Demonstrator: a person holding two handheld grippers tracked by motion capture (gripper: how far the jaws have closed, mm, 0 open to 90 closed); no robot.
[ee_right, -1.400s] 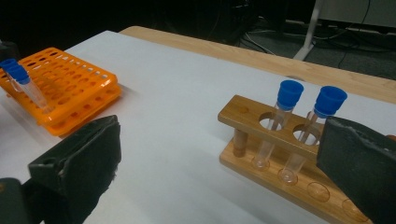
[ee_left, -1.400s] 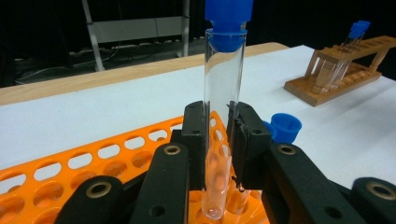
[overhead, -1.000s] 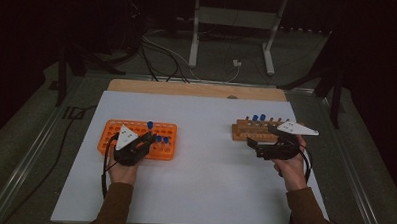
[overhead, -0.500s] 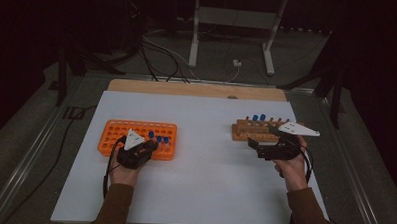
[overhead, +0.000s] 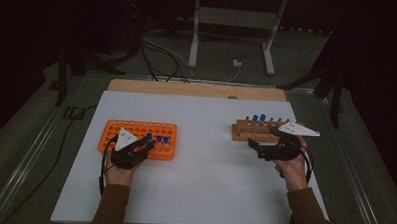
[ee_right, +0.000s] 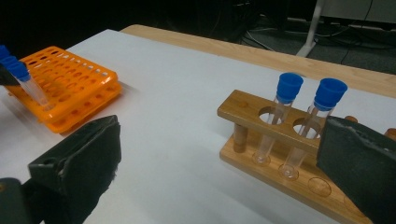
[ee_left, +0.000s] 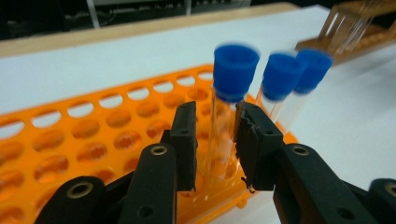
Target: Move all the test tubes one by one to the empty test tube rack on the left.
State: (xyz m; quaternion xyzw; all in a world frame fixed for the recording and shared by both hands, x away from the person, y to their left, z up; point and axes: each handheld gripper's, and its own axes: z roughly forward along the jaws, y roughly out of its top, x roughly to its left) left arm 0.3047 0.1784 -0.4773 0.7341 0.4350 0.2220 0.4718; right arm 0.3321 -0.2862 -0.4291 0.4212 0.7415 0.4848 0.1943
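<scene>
Over the orange rack (overhead: pixel 138 132), my left gripper (ee_left: pixel 215 135) has lowered its blue-capped tube (ee_left: pixel 229 100) into a hole since earlier; jaws just easing apart, tube between them. My right gripper (ee_right: pixel 219 163) gapes beside the wooden rack (ee_right: pixel 261 154) holding two tubes.

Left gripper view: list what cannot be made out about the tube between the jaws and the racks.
- Tube: whether the pads of the left hand-held gripper press it; the glass is clear and blurred.
- Tube's foot: hidden by the jaws and the orange rack.
- Wooden rack: cut off by the top right edge, blurred.
- High view: tube count in the orange rack; too small, partly behind the left hand-held gripper.
</scene>
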